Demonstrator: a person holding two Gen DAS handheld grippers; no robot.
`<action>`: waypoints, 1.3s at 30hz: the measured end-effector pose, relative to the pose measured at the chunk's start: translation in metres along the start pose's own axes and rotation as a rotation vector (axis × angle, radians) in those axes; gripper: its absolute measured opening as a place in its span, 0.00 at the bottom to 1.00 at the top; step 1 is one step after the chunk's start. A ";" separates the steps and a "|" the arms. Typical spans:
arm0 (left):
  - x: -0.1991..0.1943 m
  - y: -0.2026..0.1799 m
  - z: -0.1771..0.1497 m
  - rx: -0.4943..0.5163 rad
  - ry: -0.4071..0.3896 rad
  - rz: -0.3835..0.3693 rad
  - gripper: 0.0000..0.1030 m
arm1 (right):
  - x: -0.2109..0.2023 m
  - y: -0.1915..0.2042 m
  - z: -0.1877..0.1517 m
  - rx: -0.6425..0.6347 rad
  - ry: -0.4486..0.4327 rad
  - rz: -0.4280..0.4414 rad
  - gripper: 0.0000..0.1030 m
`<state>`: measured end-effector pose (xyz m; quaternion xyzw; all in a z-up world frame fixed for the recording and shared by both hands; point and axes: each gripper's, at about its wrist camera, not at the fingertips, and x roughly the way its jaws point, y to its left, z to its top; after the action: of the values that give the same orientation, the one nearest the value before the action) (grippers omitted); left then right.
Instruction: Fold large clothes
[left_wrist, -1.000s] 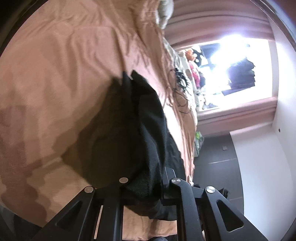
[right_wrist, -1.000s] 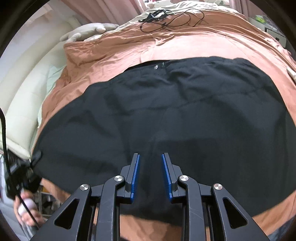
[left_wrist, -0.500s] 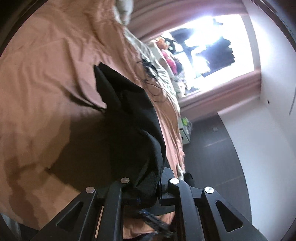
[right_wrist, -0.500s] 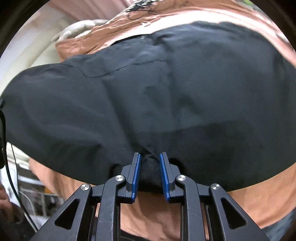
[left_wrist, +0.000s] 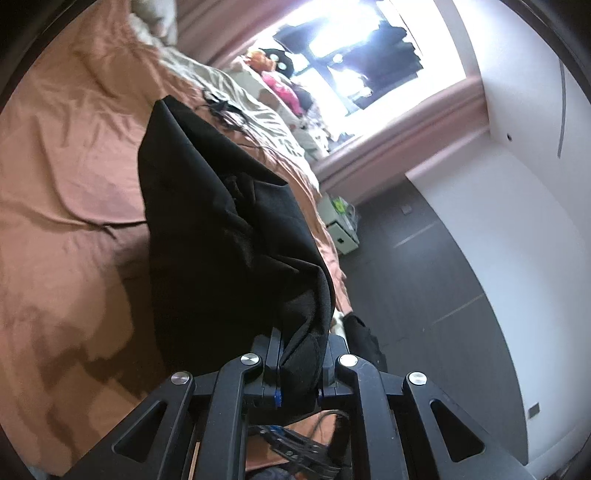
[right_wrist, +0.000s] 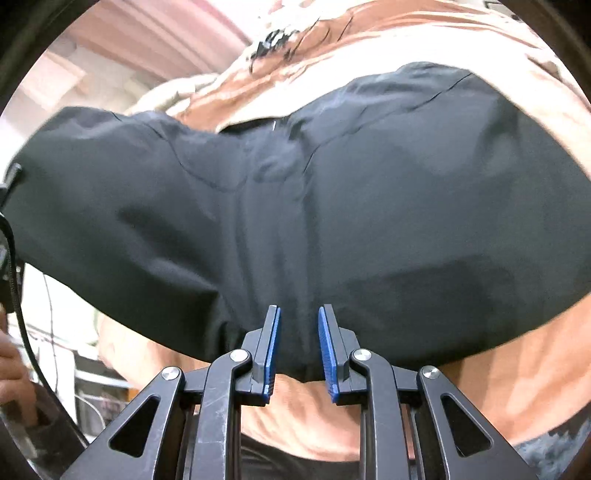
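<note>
1. Left wrist view: bed (left_wrist: 66, 177) with a rust-brown cover fills the left half. All places below are given relative to this bed.
2. Black garment (left_wrist: 221, 236) is bunched and lifted off the bed's cover, hanging in a thick fold over its right-hand part and casting a shadow on the cover beneath.
3. Right wrist view: same garment (right_wrist: 332, 206) spreads wide across the bed (right_wrist: 517, 376), with its left side raised clear of the cover.
4. Beyond the bed's far end: bright window (left_wrist: 354, 55), pink curtain (left_wrist: 402, 122), dark floor (left_wrist: 436, 295) alongside, and a small white drawer unit (left_wrist: 341, 229) just beside the bed's edge.
5. Black cables (left_wrist: 225, 110) lie on pale bedding near the bed's far end.
6. Left tool (left_wrist: 297, 373): jaws clamped on a thick wad of the garment's edge, above the bed.
7. Right tool (right_wrist: 298, 343): blue pads stand a little apart, with the garment's near hem between them. Can't tell whether they pinch the cloth.
8. A hand (right_wrist: 13, 373) shows at the right wrist view's left edge, off the bed's side.
</note>
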<state>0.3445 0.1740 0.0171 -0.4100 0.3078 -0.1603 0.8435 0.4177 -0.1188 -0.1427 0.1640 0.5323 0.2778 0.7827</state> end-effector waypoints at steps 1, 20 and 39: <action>0.008 -0.007 -0.001 0.012 0.013 0.000 0.11 | -0.009 -0.005 0.001 0.008 -0.020 0.002 0.22; 0.201 -0.083 -0.049 0.164 0.350 0.073 0.22 | -0.129 -0.125 -0.012 0.225 -0.249 -0.051 0.43; 0.136 -0.014 -0.046 0.116 0.294 0.218 0.63 | -0.090 -0.114 0.003 0.240 -0.179 0.093 0.65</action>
<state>0.4173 0.0671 -0.0460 -0.2974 0.4604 -0.1436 0.8240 0.4250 -0.2636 -0.1380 0.3049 0.4815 0.2323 0.7882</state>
